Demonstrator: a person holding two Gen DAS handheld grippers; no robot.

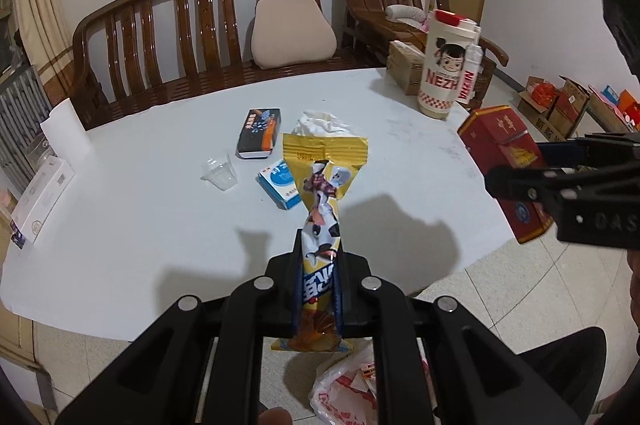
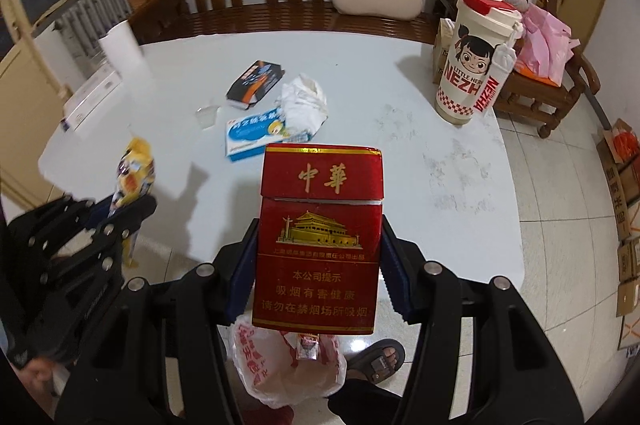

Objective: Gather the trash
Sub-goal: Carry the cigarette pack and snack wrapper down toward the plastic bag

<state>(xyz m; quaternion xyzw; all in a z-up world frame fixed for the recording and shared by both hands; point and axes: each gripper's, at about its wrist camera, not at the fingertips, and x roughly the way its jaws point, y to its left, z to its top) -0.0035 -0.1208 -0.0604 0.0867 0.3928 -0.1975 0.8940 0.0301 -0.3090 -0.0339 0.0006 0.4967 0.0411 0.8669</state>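
Note:
My left gripper (image 1: pixel 320 245) is shut on a yellow snack wrapper (image 1: pixel 324 165), held up over the white table's (image 1: pixel 140 225) near edge. In the right wrist view my right gripper (image 2: pixel 320 223) clamps a red cigarette pack (image 2: pixel 320 237) by its two sides, also lifted off the table. Below both, on the floor, sits a white plastic bag (image 2: pixel 280 365) with red print and some scraps inside. On the table lie a crumpled tissue (image 2: pixel 304 101), a blue-white box (image 2: pixel 256 137), a black-orange box (image 2: pixel 256 81) and a clear plastic cup (image 2: pixel 208 115).
A tall Nezha cup (image 2: pixel 476 61) and a brown carton stand at the table's far right. A paper roll (image 2: pixel 120 45) and a white box sit at its left. A wooden bench (image 1: pixel 200 25) is behind, cardboard boxes (image 1: pixel 560 105) on the floor right, a sandalled foot (image 2: pixel 380 361) by the bag.

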